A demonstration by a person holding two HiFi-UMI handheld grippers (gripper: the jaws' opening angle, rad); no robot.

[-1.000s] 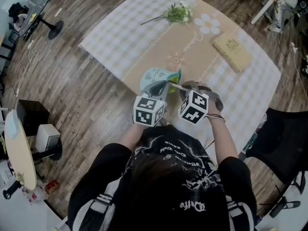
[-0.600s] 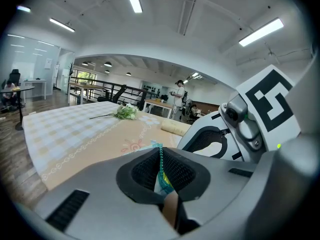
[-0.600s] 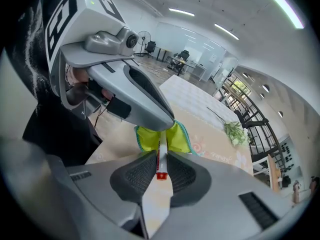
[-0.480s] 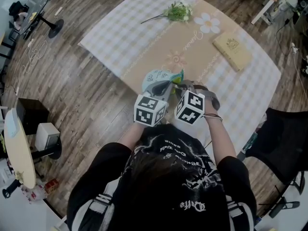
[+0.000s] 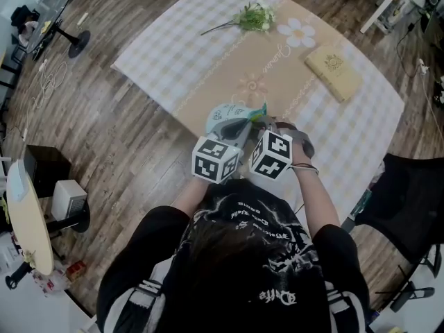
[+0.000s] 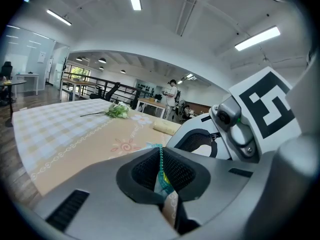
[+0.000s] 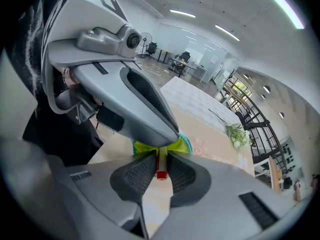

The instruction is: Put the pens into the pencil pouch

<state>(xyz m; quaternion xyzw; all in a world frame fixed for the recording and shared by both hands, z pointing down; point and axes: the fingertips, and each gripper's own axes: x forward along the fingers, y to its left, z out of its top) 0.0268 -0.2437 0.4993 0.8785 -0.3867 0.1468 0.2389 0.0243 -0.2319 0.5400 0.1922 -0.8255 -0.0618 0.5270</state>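
Observation:
The pale blue-green pencil pouch lies near the table's front edge. My left gripper is shut on its zipper edge and holds the mouth up. In the right gripper view, the pouch's yellow-green lining shows just beyond the jaws. My right gripper is shut on a white pen with a red end cap. It points steeply down, and the pen's far end goes into the pouch mouth, under the left gripper. The two grippers stand side by side, nearly touching.
On the checked and tan tablecloth, a flower sprig lies at the far side and a tan book at the right. A black chair stands to the right of the table. The person's body is close behind the grippers.
My right gripper has edged left toward the pouch with the pen, and less of the pen shows between the two. The left gripper has kept its hold.

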